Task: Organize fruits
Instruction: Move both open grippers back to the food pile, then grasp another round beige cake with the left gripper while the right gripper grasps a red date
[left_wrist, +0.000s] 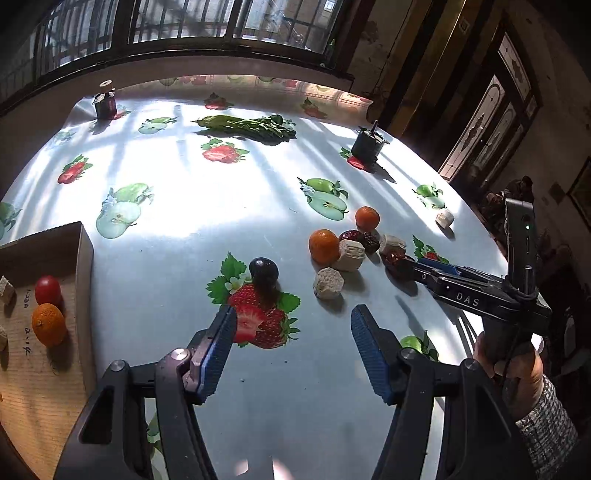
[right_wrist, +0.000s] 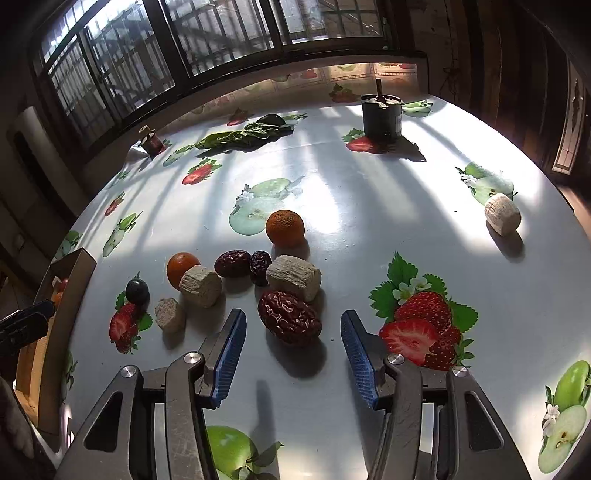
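At the right hand-held gripper (right_wrist: 292, 314): open, straddling a wrinkled red date (right_wrist: 289, 318) on the table (right_wrist: 369, 221), blue pads (right_wrist: 231, 354) clear of it on both sides. Reads as the approach to a pick, grasp not yet made. Next calls for easing a little further forward so the pads flank the date's middle, then closing gently; soft, oval skin, likely to squirt out if pinched at one end. Needs care too with the pale chunk (right_wrist: 293, 277) just behind the date, close enough to be nudged.

At the left hand-held gripper (left_wrist: 295, 309): open and empty, above a strawberry print, pointing toward a dark round fruit (left_wrist: 263, 271) just ahead.

Further out: two smaller dates (right_wrist: 243, 264) and two oranges (right_wrist: 285, 228) clustered with more pale chunks, all loose on the table. At the table's left edge, a cardboard box (left_wrist: 83, 258) already holding a red fruit (left_wrist: 48, 290) and another orange (left_wrist: 48, 325). Judged: sorting partly done, most pieces left; after the grasp, a carry across to that box.
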